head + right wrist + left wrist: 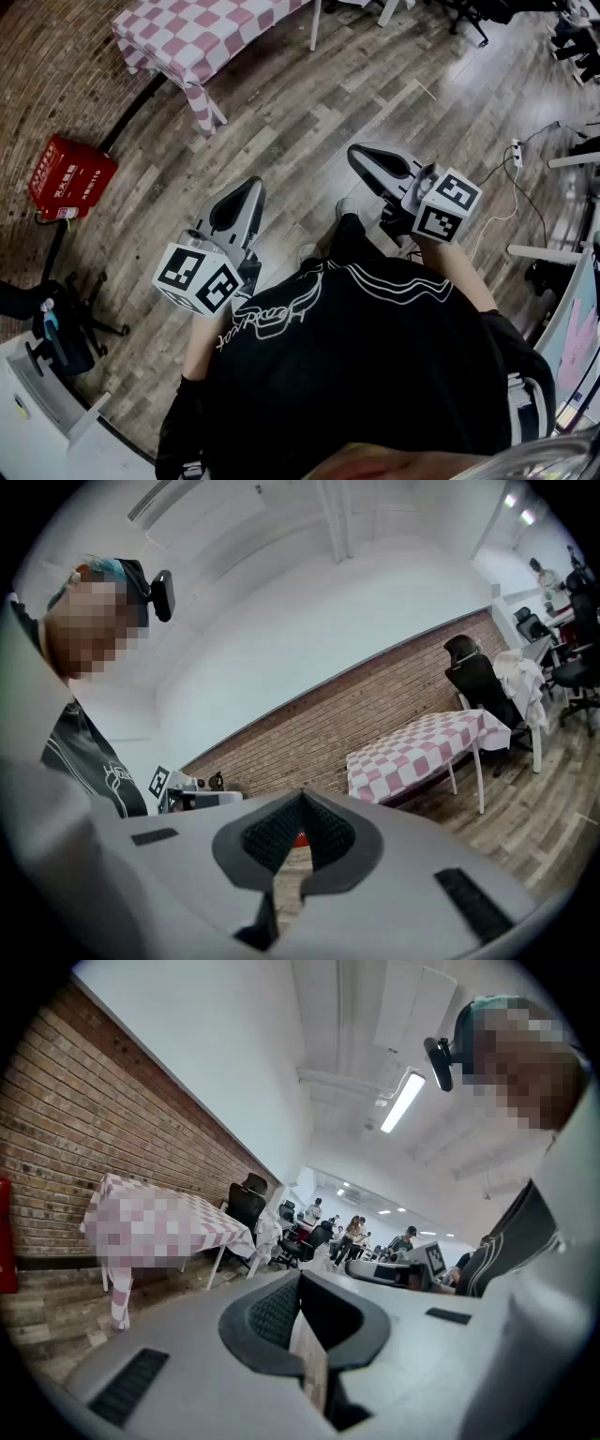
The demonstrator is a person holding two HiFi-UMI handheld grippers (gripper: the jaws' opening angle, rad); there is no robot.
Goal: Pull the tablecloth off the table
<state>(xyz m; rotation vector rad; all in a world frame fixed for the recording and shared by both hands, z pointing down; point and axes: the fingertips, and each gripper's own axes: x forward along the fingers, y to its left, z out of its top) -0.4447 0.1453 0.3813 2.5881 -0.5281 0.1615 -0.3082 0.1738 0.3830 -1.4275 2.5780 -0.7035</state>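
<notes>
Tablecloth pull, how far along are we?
Done: nothing yet. The checked tablecloth still covers the table.
In hand: nothing. The left gripper and right gripper are both shut and empty, over the wooden floor, well short of the table.
Left: approach, grip the cloth's edge, pull it off.
</notes>
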